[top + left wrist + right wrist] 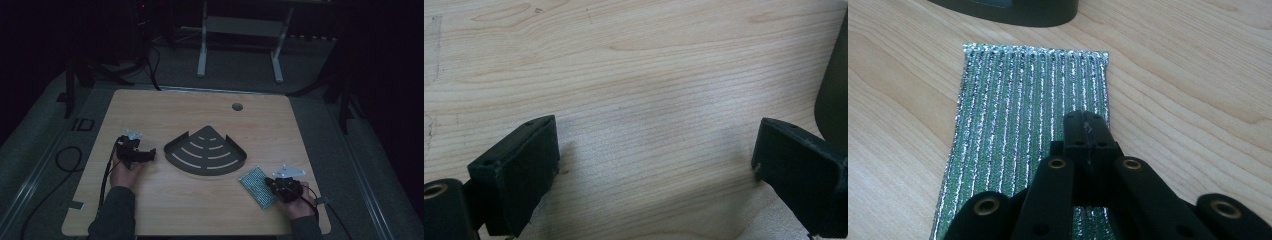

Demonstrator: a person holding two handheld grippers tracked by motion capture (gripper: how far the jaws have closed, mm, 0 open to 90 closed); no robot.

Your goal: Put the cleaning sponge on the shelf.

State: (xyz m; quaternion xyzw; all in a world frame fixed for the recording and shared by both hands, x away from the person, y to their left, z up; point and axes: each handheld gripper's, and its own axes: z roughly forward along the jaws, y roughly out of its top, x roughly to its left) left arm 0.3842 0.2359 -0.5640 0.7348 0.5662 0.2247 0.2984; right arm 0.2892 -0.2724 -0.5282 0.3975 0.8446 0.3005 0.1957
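Observation:
A green, silver-striped scouring pad (255, 185) lies flat on the wooden table (165, 112) at the front right. My right gripper (270, 182) rests over its near end, jaws pressed together; in the right gripper view the shut tips (1085, 120) sit on top of the pad (1008, 110), and I see nothing pinched between them. A dark quarter-round slotted corner shelf (206, 150) sits at the table's middle. My left gripper (150, 154) stands open just left of it, above bare wood (656, 160), with the shelf's edge (834, 95) at the right.
The shelf's curved rim (1018, 10) lies just beyond the pad's far end. A round cable hole (237, 106) is in the table's back right. White frame legs (202, 50) stand on the floor behind the table.

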